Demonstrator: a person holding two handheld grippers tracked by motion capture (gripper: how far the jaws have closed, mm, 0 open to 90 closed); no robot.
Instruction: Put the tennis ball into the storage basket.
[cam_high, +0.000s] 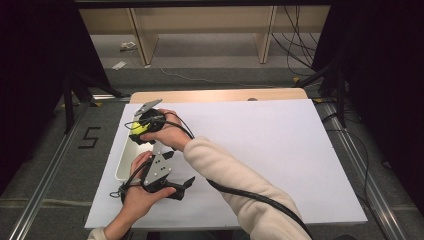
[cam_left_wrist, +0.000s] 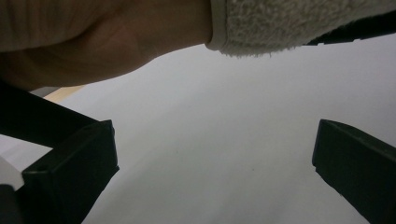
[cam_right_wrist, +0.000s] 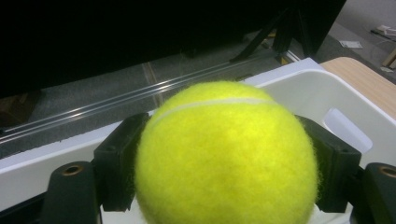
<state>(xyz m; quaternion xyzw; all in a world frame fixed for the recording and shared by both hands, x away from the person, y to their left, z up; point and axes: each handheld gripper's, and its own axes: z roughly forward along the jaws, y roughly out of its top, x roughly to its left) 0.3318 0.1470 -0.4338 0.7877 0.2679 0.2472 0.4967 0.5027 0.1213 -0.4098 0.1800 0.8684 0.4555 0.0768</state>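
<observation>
- High view: the right hand-held gripper (cam_high: 137, 129) is seen at the left edge of the bench (cam_high: 280, 150), reached across from the right by an arm in a cream fleece sleeve (cam_high: 235, 175).
- A yellow-green tennis ball (cam_high: 138, 127) is clamped between its jaws, just above the far end of a white bin (cam_high: 124, 159) that lies along the left edge of the bench.
- In the right gripper view, the tennis ball (cam_right_wrist: 226, 156) is pressed from both sides by the black jaw pads of the right hand-held gripper (cam_right_wrist: 224, 172), with a white seam curving across its top.
- Behind the ball, the white bin (cam_right_wrist: 299, 93) is seen with an oval handle slot in its wall; whether the ball touches the bin floor cannot be told.
- The left hand-held gripper (cam_high: 187, 184) is held low over the white sheet on the near left of the bench, just near of the bin, with its grey three-cornered plate on top.
- In the left gripper view, the jaws of the left hand-held gripper (cam_left_wrist: 212, 158) are set wide apart, with nothing between them but the white surface.
- The fleece sleeve (cam_left_wrist: 280, 25) and the right hand (cam_left_wrist: 93, 42) are seen above those jaws in the same view.
</observation>
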